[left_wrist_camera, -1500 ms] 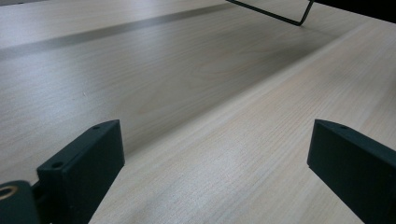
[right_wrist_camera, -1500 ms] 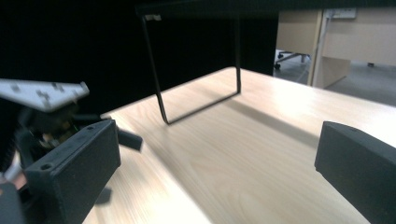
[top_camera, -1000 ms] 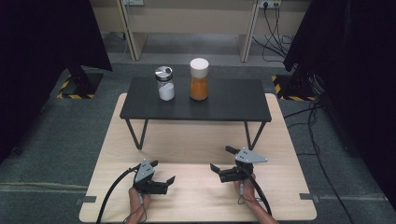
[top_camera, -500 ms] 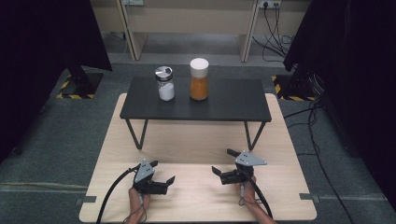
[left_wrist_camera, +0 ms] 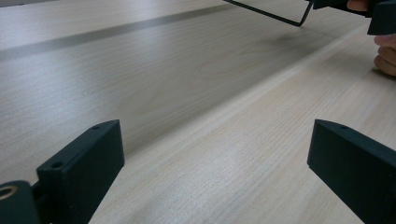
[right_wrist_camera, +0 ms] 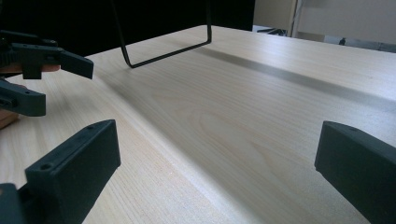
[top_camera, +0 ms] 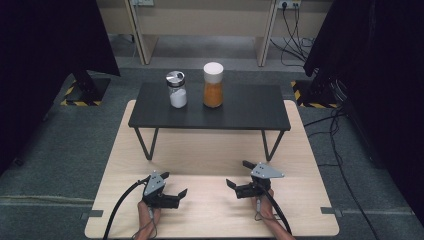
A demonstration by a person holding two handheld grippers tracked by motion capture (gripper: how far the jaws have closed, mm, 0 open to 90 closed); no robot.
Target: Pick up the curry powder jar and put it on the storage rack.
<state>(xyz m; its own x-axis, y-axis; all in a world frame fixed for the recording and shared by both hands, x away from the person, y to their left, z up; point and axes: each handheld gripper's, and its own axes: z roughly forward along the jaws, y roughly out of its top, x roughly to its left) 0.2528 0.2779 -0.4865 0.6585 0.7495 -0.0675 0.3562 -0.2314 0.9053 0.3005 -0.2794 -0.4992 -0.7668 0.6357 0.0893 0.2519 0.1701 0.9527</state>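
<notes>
My left gripper (top_camera: pixel 174 183) rests low over the near part of the pale wooden table (top_camera: pixel 210 150), open, with nothing between its jaws. My right gripper (top_camera: pixel 237 173) sits to its right, also open and empty, and the two point toward each other. In the left gripper view, the left gripper (left_wrist_camera: pixel 217 163) has bare wood between its jaws, with the right gripper (left_wrist_camera: pixel 373 9) and a hand (left_wrist_camera: pixel 385 51) at the top right. The right gripper view has the right gripper (right_wrist_camera: pixel 217 168) wide open and the left gripper (right_wrist_camera: pixel 42 60) at the left.
A low black shelf (top_camera: pixel 250 107) on thin wire legs (right_wrist_camera: pixel 163 46) stands at the far half of the table. On it are a jar of white powder with a silver lid (top_camera: pixel 176 90) and a jar of orange contents with a white lid (top_camera: pixel 213 85). Cables trail from both grippers.
</notes>
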